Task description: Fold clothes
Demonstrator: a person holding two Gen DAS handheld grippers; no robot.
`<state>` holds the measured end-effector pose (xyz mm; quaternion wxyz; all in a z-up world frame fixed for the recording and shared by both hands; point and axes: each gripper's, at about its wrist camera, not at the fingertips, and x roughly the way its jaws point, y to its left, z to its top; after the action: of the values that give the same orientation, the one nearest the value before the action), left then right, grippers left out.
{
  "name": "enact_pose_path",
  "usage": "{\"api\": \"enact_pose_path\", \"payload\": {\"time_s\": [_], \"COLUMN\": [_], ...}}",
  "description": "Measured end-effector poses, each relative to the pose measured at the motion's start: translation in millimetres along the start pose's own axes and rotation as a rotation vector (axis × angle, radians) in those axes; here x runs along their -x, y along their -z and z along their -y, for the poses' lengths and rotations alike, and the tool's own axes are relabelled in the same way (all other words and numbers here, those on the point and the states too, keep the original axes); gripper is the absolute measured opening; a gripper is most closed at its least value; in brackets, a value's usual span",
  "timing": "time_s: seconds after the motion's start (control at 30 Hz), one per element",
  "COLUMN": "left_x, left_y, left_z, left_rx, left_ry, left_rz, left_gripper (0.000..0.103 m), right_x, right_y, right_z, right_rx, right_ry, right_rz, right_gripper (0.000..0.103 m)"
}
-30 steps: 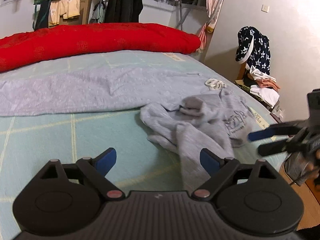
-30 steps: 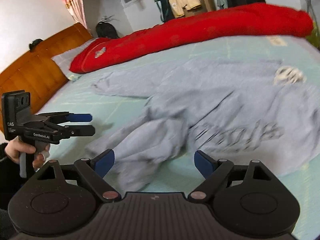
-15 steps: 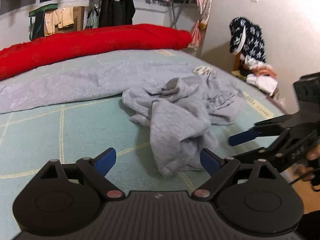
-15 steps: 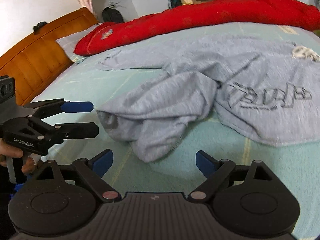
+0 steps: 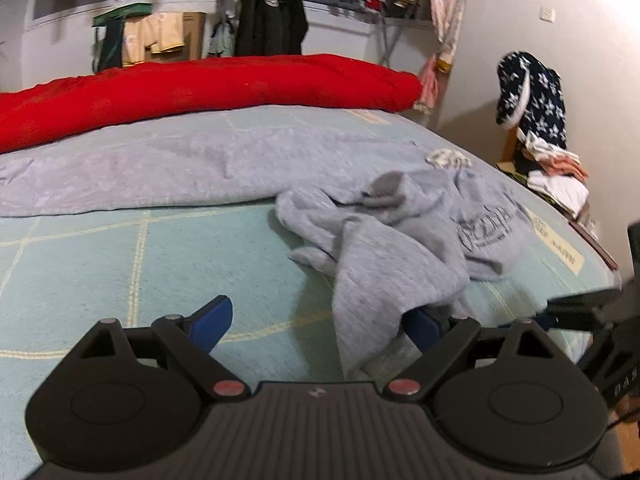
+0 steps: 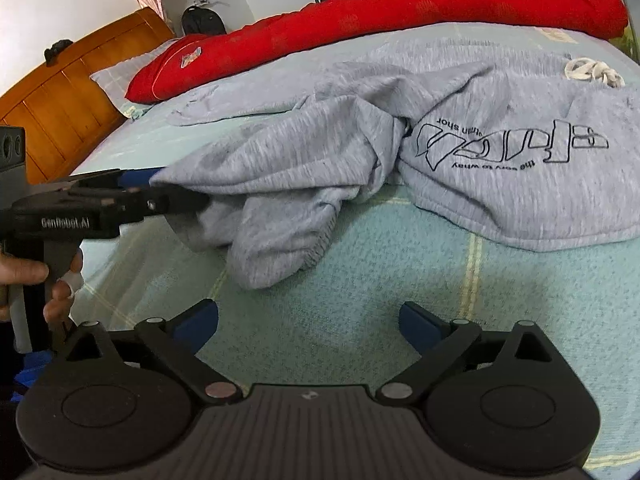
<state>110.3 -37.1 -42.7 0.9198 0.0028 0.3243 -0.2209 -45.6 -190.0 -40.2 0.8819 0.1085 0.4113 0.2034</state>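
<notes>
Left tongs (image 5: 320, 320) spread around hanging edge of crumpled grey cotton sweatshirt (image 6: 320, 160) on bed; right tongs (image 6: 308, 320) spread, empty. Edge to be pinched fully, then pulled flat.

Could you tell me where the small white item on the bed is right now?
The small white item lies in the right wrist view's upper right, just beyond the grey sweatshirt, short of the red quilt.

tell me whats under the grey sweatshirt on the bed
The grey sweatshirt lies crumpled on the pale green bedsheet, its far edge overlapping a spread lilac-grey garment. Its front fold drapes over the left gripper. Anything else beneath is covered.
</notes>
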Motion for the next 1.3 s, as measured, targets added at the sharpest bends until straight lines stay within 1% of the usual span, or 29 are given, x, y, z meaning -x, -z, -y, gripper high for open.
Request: {"api": "enact_pose_path", "payload": {"time_s": [0.13,0.27,0.33,0.4,0.5,0.57,0.63,0.73,0.83,0.9,0.93,1.0,1.1,1.3], "left_x": [-1,-4,-3,1,10,12,11,7,-4,-12,-14,-17,-10,24], "left_y": [1,6,9,10,10,9,6,7,8,7,6,3,1,0], "left_z": [-8,-24,-32,-35,-36,-41,-45,-38,-25,-21,-20,-19,-23,-43], "left_rx": [0.024,0.098,0.133,0.141,0.115,0.117,0.135,0.099,0.029,0.011,0.010,0.017,0.052,0.117], "left_ry": [-0.033,-0.095,-0.086,-0.075,-0.093,-0.114,-0.090,-0.049,-0.049,-0.055,-0.066,-0.115,-0.197,-0.426], "left_rz": [0.009,-0.013,-0.028,-0.024,-0.002,0.015,0.008,0.015,-0.001,0.001,0.009,0.042,0.114,0.249], "left_gripper": [0.091,0.091,0.091,0.091,0.091,0.091,0.091,0.091,0.091,0.091,0.090,0.090,0.089,0.088], "right_x": [-2,-5,-6,-6,-5,-6,-6,-6,-7,-9,-9,-9,-9,-7], "right_y": [2,2,1,1,2,1,2,4,6,6,6,7,8,9], "right_z": [0,-1,1,2,2,2,1,-4,-9,-11,-13,-15,-17,-15], "right_rx": [0.002,0.005,-0.002,-0.012,-0.016,-0.017,-0.006,0.020,0.045,0.058,0.065,0.075,0.084,0.061], "right_ry": [-0.002,-0.005,-0.012,-0.017,-0.018,-0.015,-0.006,0.014,0.037,0.048,0.053,0.060,0.067,0.056], "right_rz": [-0.001,0.000,0.004,0.008,0.010,0.012,0.013,0.012,0.012,0.012,0.012,0.011,0.012,0.025], "right_gripper": [0.103,0.103,0.103,0.103,0.103,0.103,0.103,0.103,0.103,0.103,0.103,0.103,0.103,0.103]}}
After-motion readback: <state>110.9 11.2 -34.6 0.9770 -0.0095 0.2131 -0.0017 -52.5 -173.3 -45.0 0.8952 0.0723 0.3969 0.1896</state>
